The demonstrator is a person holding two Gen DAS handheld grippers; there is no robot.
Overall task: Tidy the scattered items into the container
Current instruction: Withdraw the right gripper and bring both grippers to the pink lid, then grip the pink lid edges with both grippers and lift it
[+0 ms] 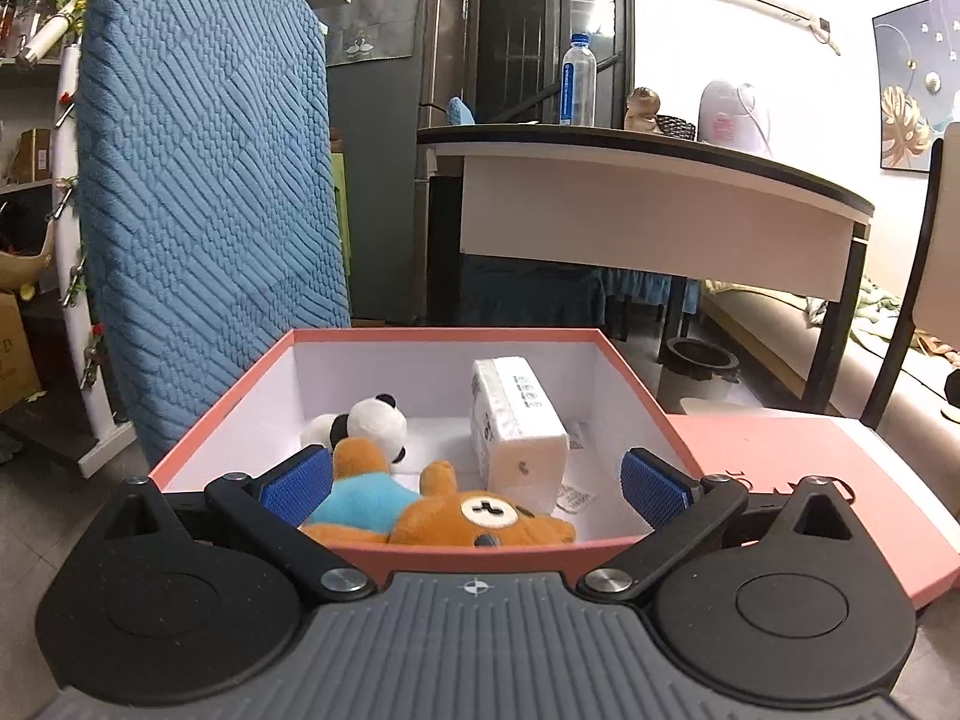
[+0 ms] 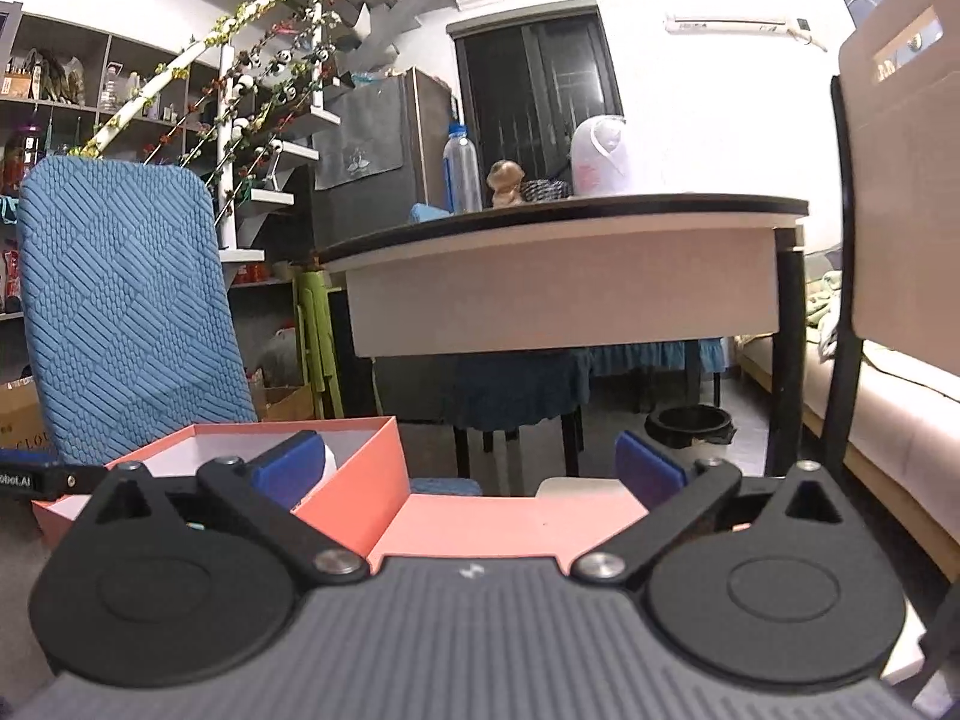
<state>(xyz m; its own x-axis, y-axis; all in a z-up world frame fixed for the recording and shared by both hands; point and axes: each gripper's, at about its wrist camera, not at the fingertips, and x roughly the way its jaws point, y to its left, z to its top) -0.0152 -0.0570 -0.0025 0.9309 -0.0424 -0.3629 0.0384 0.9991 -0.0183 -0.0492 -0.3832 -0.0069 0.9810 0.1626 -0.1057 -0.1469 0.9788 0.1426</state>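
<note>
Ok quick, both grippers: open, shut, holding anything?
Left gripper: open, holding nothing, poised over the pink box.
Right gripper: open, holding nothing.

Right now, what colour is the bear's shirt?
Light blue; the bear lies in the box. Clearest in the left wrist view.

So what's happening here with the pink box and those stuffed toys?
A person is tidying loose things into a pink box with a hand-held gripper in each hand. Already inside are a brown bear plush, a panda plush and a pack of tissues. The left hand-held gripper hangs open over the box and holds nothing. The right hand-held gripper is also open and empty, above the box lid lying beside the box.
</note>
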